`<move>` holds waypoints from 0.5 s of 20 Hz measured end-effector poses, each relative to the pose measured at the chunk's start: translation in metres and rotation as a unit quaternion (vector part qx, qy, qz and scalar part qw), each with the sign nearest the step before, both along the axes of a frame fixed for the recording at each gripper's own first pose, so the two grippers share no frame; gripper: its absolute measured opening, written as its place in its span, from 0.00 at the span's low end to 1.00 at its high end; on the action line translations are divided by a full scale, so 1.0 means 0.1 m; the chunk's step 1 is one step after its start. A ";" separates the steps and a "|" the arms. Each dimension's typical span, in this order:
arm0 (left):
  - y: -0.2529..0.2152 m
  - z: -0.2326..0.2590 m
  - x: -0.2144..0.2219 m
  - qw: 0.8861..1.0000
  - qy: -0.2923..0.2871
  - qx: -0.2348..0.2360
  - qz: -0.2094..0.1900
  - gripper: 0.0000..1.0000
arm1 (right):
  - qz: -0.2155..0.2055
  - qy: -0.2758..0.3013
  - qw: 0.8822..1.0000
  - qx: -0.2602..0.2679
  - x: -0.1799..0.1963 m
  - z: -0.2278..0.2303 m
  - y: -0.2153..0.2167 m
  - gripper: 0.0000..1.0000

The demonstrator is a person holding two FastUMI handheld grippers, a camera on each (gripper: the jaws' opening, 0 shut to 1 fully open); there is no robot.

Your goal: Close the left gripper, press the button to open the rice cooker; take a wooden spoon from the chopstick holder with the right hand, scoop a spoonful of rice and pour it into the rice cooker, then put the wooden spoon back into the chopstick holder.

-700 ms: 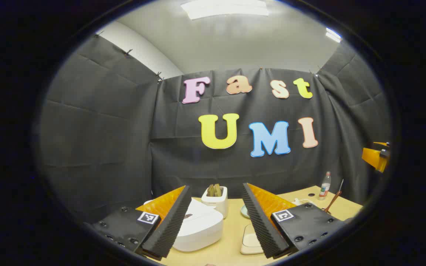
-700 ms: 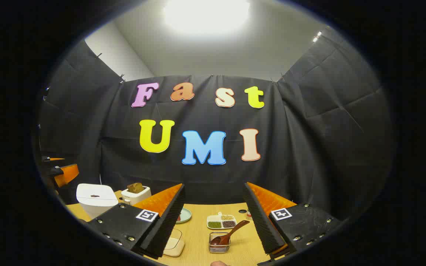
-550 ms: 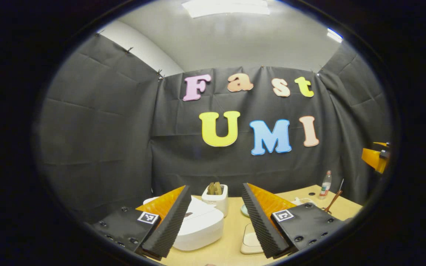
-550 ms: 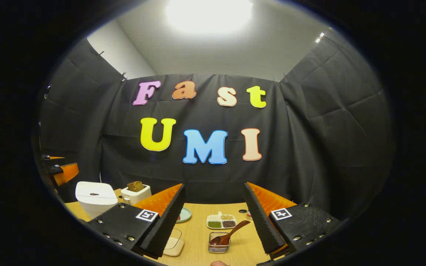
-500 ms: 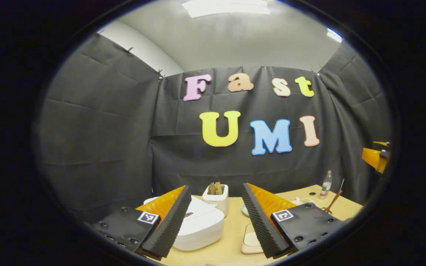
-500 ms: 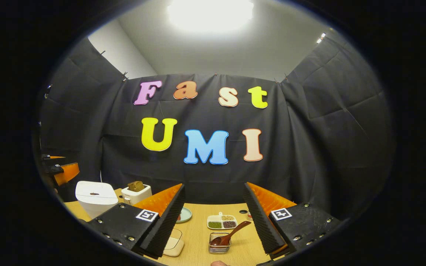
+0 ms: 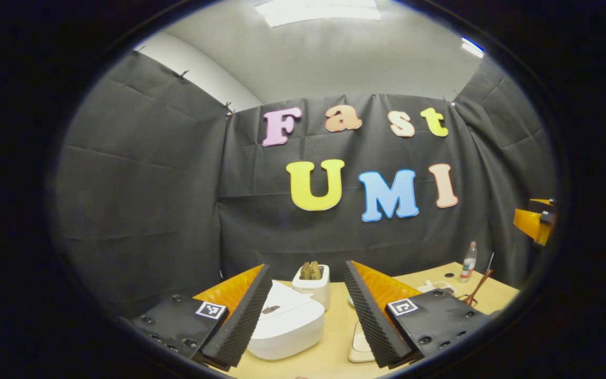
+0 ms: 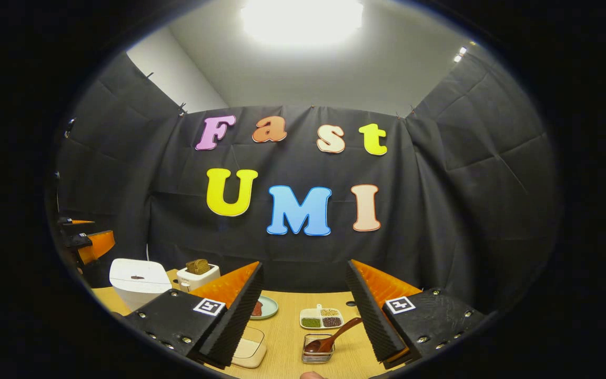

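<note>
A white rice cooker [image 7: 287, 326] with its lid down sits near the desk's [image 8: 287, 342] left edge, just below the left gripper [image 7: 308, 316], whose fingers are spread wide. The right gripper [image 8: 303, 316] is spread too, holding nothing. A wooden spoon [image 8: 332, 338] leans in a wire holder [image 8: 317, 351] near the front edge. The spoon looks light, stiff and smooth; its raised handle is probably the best grip. Since the earlier frames, both views have drifted slightly; nothing is touched.

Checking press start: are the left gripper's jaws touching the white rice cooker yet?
Apart. The left gripper view shows the left gripper held open above the table, and the white rice cooker sits beyond its jaws with its lid down.
</note>
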State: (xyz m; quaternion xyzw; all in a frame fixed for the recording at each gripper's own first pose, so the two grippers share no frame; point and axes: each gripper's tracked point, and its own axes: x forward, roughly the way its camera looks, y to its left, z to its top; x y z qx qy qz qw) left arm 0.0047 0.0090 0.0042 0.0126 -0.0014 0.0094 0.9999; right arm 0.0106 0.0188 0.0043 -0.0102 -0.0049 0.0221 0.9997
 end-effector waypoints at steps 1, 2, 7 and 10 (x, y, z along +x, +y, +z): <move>0.00 0.00 0.00 1.000 -0.001 0.000 -0.001 0.96 | 0.001 -0.001 1.000 0.000 -0.01 0.00 0.00 0.95; 0.00 0.02 0.00 1.000 0.000 -0.001 0.000 0.92 | 0.002 0.000 1.000 0.001 -0.01 -0.01 0.01 0.95; 0.03 0.09 -0.03 1.000 -0.013 -0.009 -0.002 0.96 | 0.003 0.000 1.000 0.003 -0.03 -0.02 0.00 0.95; 0.08 0.13 -0.04 1.000 -0.019 -0.017 0.004 0.73 | 0.002 -0.001 1.000 0.006 -0.03 -0.01 -0.02 0.95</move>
